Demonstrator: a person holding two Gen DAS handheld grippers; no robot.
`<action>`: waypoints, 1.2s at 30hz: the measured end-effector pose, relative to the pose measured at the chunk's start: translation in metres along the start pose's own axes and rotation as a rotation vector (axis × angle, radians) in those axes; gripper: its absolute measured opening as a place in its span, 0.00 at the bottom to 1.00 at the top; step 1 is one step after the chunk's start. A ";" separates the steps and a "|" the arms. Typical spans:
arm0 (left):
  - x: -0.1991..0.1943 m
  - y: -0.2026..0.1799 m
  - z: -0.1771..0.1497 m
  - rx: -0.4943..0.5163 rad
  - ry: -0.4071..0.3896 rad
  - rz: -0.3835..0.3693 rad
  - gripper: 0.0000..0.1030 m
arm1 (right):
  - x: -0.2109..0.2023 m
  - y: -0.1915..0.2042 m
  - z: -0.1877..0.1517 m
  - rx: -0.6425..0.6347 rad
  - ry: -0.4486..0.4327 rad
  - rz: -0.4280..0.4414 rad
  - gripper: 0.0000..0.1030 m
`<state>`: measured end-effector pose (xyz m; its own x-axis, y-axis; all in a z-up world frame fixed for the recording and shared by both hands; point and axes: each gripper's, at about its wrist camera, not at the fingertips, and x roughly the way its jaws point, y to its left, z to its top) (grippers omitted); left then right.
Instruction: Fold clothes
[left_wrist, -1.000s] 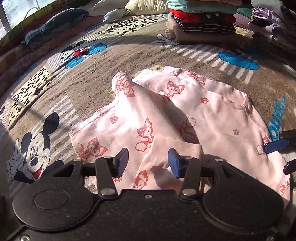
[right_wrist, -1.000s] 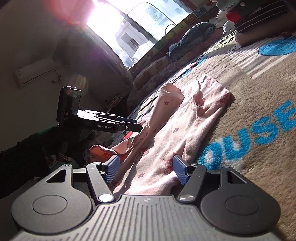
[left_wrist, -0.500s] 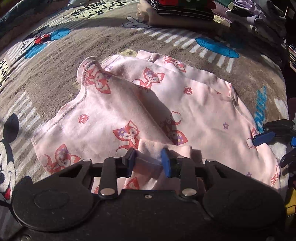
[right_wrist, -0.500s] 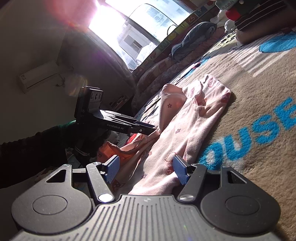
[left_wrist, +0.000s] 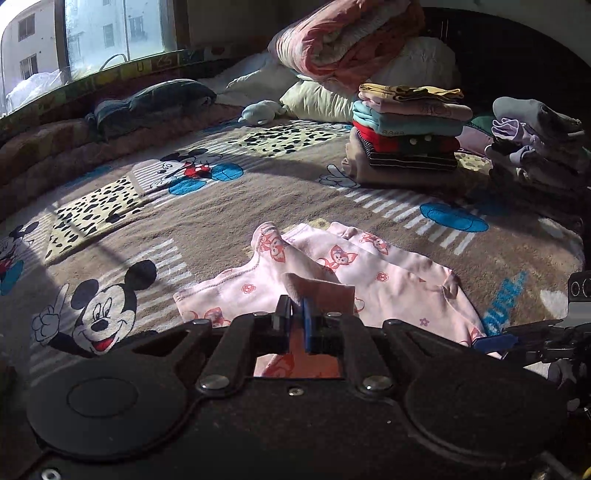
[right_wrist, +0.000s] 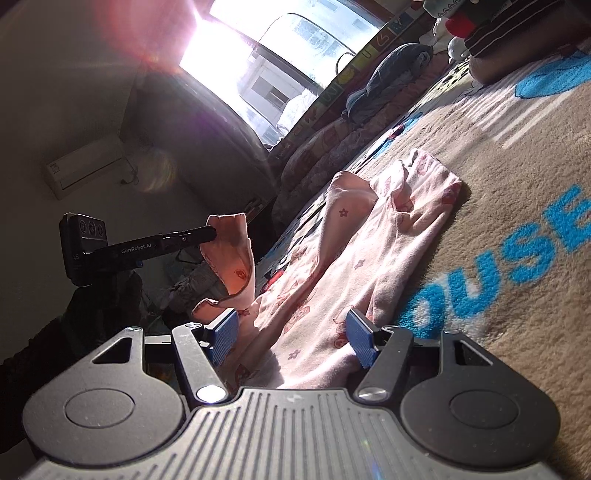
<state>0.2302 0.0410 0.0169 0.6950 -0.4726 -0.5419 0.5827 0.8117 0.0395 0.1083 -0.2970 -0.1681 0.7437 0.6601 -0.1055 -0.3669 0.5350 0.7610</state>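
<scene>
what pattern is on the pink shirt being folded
Red-orange cartoon foxes and small flowers on the pale pink shirt, clearest in the left wrist view.

The left gripper (right_wrist: 212, 233) carries the white lettering "GenRobot.AI" along its black side, seen in the right wrist view; on the brown blanket (right_wrist: 517, 229), just right of the pink garment (right_wrist: 369, 258), big blue letters read "OUSE", cut off by the frame edge; the left wrist view shows the same blue word, too foreshortened to read.
</scene>
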 end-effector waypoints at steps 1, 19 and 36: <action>-0.016 0.004 0.001 -0.033 -0.041 0.034 0.04 | 0.000 0.000 0.000 0.001 0.000 0.001 0.63; -0.152 0.074 -0.050 -0.513 -0.244 0.464 0.04 | -0.004 -0.007 0.001 0.042 -0.013 0.033 0.61; -0.150 0.131 -0.138 -0.647 -0.169 0.556 0.04 | -0.005 -0.006 0.001 0.051 -0.016 0.035 0.60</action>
<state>0.1443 0.2656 -0.0129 0.8908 0.0475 -0.4518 -0.1784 0.9512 -0.2517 0.1070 -0.3040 -0.1711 0.7401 0.6690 -0.0684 -0.3640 0.4840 0.7958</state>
